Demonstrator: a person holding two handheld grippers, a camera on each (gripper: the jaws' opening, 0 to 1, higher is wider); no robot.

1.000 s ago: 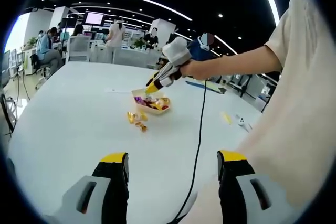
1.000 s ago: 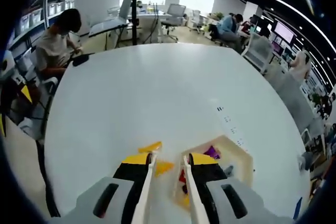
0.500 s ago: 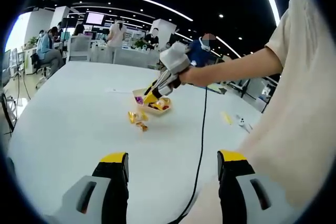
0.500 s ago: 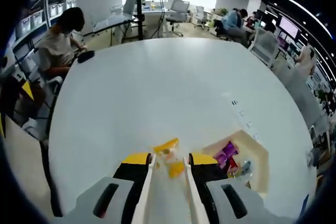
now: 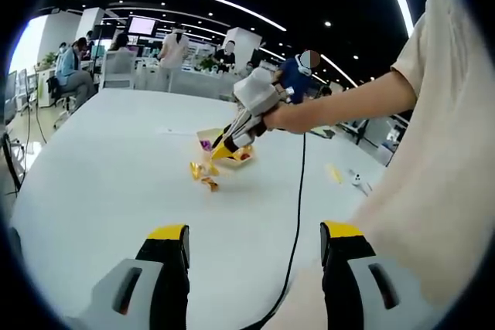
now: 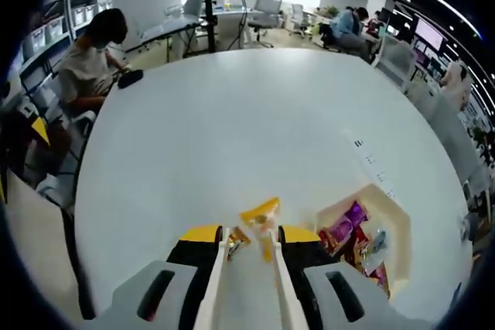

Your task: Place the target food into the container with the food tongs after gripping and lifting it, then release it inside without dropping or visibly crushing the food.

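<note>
My right gripper [image 6: 250, 233] is shut on the white food tongs [image 6: 224, 276], whose two arms run forward between its jaws. Just past the tongs' tips lies a yellow wrapped snack [image 6: 260, 211], with a smaller one [image 6: 236, 239] between the arms. The cream container [image 6: 387, 210], holding several wrapped snacks, sits to the right of the tips. In the left gripper view the right gripper [image 5: 222, 147] points down over the loose yellow snacks [image 5: 199, 171], beside the container [image 5: 207, 135]. My left gripper [image 5: 255, 233] stands open and empty, low over the white table [image 5: 100, 160].
A black cable [image 5: 297, 183] trails from the right gripper across the table. Small items [image 5: 334, 174] lie at the table's right side. A person's arm [image 5: 348, 102] reaches in from the right. Another person [image 6: 89, 59] sits at the table's far edge.
The right gripper with the tongs has moved off the container and down over the loose yellow snacks beside it. The left gripper has stayed still.
</note>
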